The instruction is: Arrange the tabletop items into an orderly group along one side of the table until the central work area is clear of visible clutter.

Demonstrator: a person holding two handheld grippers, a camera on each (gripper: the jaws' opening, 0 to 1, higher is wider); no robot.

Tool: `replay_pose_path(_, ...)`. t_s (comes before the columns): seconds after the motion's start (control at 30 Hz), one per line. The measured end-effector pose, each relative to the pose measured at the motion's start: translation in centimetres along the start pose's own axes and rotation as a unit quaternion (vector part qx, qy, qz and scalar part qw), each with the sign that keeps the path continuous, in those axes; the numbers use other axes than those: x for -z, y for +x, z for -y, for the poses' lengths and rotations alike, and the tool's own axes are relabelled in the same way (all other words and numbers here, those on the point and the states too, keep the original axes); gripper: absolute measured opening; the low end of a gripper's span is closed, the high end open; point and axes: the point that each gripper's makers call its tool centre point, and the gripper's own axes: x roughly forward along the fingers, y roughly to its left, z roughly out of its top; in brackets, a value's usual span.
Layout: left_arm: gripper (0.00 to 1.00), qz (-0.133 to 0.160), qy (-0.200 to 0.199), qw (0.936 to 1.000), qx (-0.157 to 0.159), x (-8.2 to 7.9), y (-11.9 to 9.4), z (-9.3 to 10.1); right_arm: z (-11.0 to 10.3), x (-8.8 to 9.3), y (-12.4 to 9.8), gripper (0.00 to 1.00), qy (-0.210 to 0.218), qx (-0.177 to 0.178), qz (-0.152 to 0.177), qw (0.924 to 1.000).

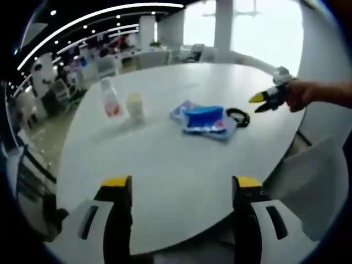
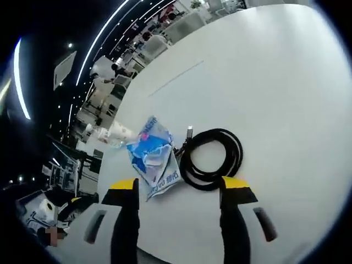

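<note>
On the white table lie a blue plastic packet, a coiled black cable just right of it, a clear bottle with pink contents and a pale cup. My left gripper stands open over the near table edge, nothing between its yellow-tipped fingers. The right gripper comes in from the right, held by a hand, hovering beside the cable. In the right gripper view the open right gripper sits just short of the cable and the packet; bottle and cup lie beyond.
A grey chair back stands at the table's right edge. White chairs line the far side, with more desks and chairs behind. The table's far half is bare white surface.
</note>
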Motion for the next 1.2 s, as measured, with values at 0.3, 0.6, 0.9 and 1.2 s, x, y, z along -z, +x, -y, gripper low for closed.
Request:
replay_pose_path(0.3,0.74,0.007,0.0,1.0,0.001,-0.3,0.0,-0.1,-2.5,1.3,-0.7,0.69,-0.06,-0.014,-0.004,0.9981)
replay_pose_path(0.6,0.74,0.02,0.002,0.9996,-0.017,-0.8,-0.2,-0.8,-5.8,3.5,-1.6,0.69,-0.09,-0.046,0.012,0.9948)
replay_pose_path(0.9,0.74,0.021,0.01,0.9996,-0.018,-0.9,-0.4,-0.6,-8.2,6.2,-2.3,0.72,-0.138,-0.068,0.002,0.9881)
replay_pose_path(1.2,0.74,0.009,0.024,0.9996,-0.013,-0.5,-0.2,-0.3,-9.2,8.4,-2.7,0.72,-0.165,-0.049,0.001,0.9851)
